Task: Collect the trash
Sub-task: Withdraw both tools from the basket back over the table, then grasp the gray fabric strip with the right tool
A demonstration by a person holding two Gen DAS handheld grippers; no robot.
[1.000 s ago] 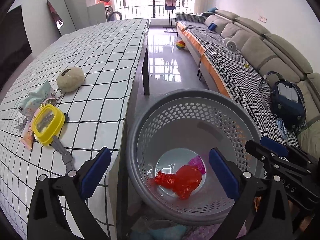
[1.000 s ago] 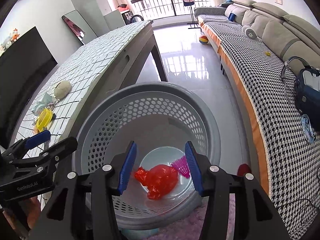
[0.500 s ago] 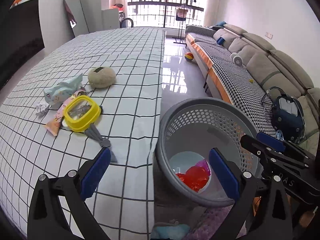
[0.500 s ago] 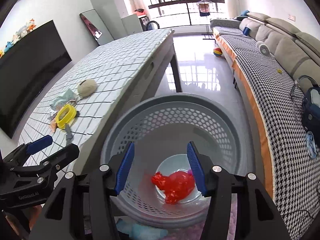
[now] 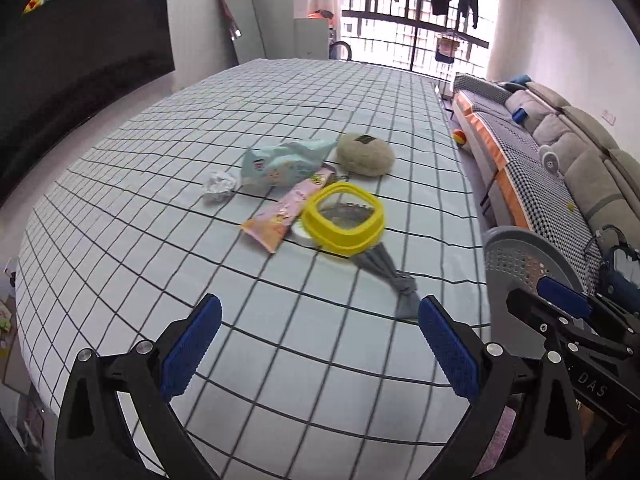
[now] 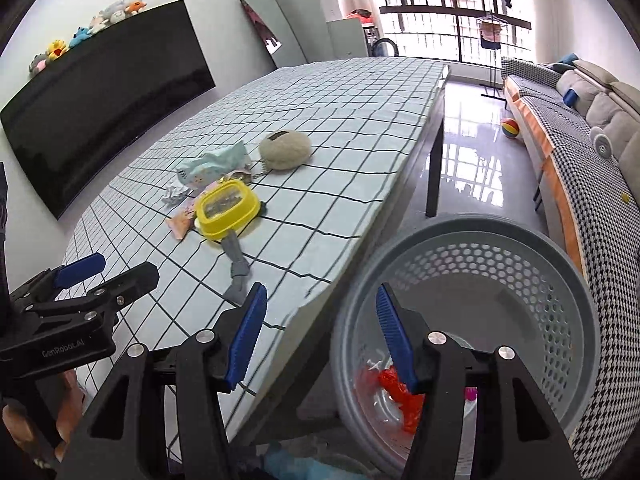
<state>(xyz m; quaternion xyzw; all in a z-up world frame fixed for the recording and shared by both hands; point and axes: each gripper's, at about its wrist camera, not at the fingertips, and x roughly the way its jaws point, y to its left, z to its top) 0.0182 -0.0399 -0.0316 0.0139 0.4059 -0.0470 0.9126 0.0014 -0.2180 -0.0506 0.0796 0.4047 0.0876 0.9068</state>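
On the checked tablecloth [image 5: 280, 112] lie a crumpled white paper [image 5: 219, 187], a light-blue wrapper [image 5: 280, 162], a pink wrapper [image 5: 286, 212], a yellow lidded box [image 5: 343, 218] and a grey knotted strip [image 5: 390, 276]. My left gripper [image 5: 318, 344] is open and empty above the table's near part, short of these things. My right gripper [image 6: 320, 336] is open and empty over the table edge beside the grey perforated basket [image 6: 560, 280], which holds red plastic trash [image 6: 404, 396]. The basket rim also shows in the left wrist view [image 5: 520, 240].
A beige round pouch [image 5: 365, 154] with a keychain sits behind the wrappers. A sofa [image 6: 580, 128] runs along the right, with a dark bag [image 5: 618, 276] on it. A big black screen [image 6: 100, 120] fills the left wall. A ball [image 6: 510, 128] lies on the floor.
Both grippers swung left and up from over the basket toward the table. The left one now looks over the tabletop trash; the basket slid to the right in both views.
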